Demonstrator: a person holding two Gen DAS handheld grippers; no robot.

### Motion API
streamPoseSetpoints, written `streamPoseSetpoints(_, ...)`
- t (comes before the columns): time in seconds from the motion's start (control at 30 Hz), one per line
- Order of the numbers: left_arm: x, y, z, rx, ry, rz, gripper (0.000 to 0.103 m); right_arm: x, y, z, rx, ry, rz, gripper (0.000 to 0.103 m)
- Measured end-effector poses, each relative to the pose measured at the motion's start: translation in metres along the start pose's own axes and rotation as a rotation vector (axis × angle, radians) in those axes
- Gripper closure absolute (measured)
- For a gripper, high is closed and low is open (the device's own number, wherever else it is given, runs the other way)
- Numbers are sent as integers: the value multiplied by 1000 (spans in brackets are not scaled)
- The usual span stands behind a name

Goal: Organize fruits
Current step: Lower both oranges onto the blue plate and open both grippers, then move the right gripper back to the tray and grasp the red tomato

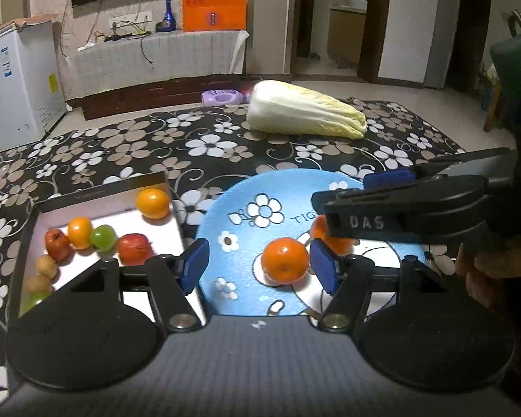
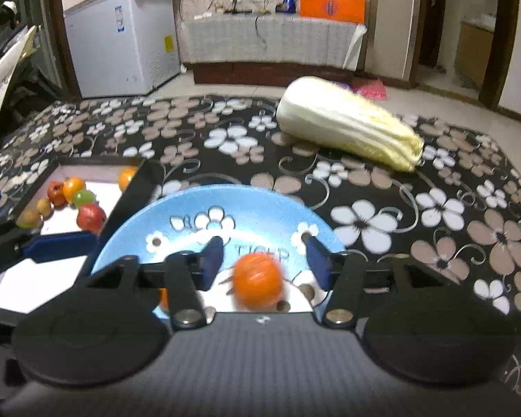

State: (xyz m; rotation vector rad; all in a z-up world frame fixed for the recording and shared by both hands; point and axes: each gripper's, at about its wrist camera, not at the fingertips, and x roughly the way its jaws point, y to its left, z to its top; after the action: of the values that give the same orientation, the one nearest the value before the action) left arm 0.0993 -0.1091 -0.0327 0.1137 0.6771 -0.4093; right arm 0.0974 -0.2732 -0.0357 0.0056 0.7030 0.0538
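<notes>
Two oranges lie on a blue flowered plate (image 1: 239,208). One orange (image 1: 284,260) sits between the pads of my left gripper (image 1: 259,266), close to the right pad and untouched by either, so the jaws are open. The other orange (image 2: 258,283), blurred, lies between the wide-open fingers of my right gripper (image 2: 264,260), which do not touch it. In the left wrist view that orange (image 1: 330,239) is half hidden under my right gripper (image 1: 357,194). A black box with a white floor (image 1: 87,208) at the left holds several fruits: oranges, red ones, a green one, brown ones.
A napa cabbage (image 1: 305,111) lies on the far side of the black flowered tablecloth (image 2: 382,222). A hand holds the right gripper at the right edge of the left wrist view. Beyond the table stand a white chest freezer (image 2: 121,34) and a low cabinet.
</notes>
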Motion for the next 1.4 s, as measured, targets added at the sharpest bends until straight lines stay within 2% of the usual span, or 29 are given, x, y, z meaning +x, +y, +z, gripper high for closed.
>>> streamPoseSetpoints(0.2, -27, 14, -6, -32, -33, 38, 34, -4, 8, 4, 1, -21, 23, 46)
streamPoseSetpoints(0.5, -59, 51, -20, -82, -51, 141, 34, -9, 46, 10, -62, -69, 89, 46)
streamPoseSetpoints(0.83, -82, 63, -55, -157, -13, 318, 34, -6, 94, 12, -141, -107, 212, 46)
streamPoseSetpoints(0.97, -82, 64, -65, -147, 2, 371, 34, -1, 109, 11, -181, -97, 256, 47)
streamPoseSetpoints(1.23, -74, 82, -65, -197, 32, 402, 34, 23, 143, 5, -300, -38, 280, 47)
streamPoseSetpoints(1.4, -68, 97, -64, -234, 41, 400, 34, 46, 156, 4, -389, -9, 232, 48)
